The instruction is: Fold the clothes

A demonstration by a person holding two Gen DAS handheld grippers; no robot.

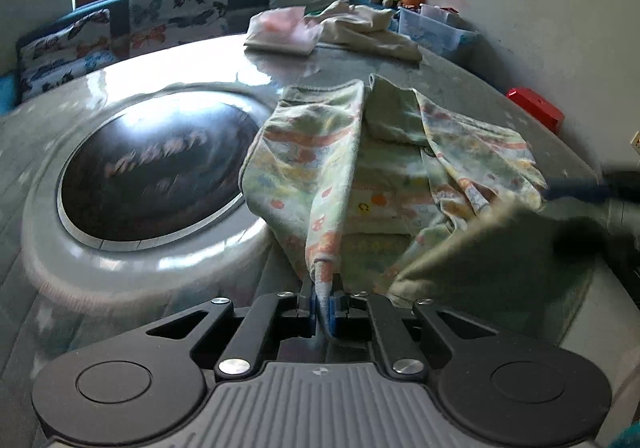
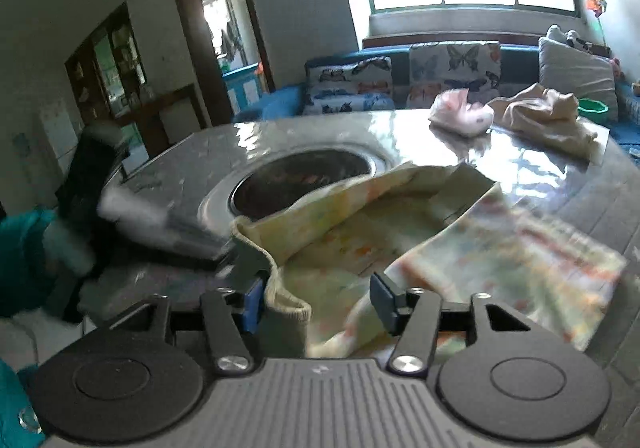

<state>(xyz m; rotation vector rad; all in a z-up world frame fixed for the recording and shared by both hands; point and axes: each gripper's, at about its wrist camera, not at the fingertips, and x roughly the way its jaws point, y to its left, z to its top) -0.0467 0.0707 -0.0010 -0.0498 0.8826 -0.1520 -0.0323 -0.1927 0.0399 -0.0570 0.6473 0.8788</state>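
**Mid-fold: L pinching, R loose**

While the left gripper (image 1: 323,306) is clamped tight on an edge of the printed garment (image 1: 340,152), the right gripper (image 2: 316,298) sits spread, ribbed hem betw. its fingers, ungripped. Garment's on the table (image 1: 132,260), 3 o'clock of the dark inset. Next, prob.: R closes on hem, both carry it over.

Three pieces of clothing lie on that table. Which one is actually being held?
The pale green printed garment, nearest the cameras: the left hand-held gripper pinches its edge. The pink piece and the cream one lie untouched at the far side.
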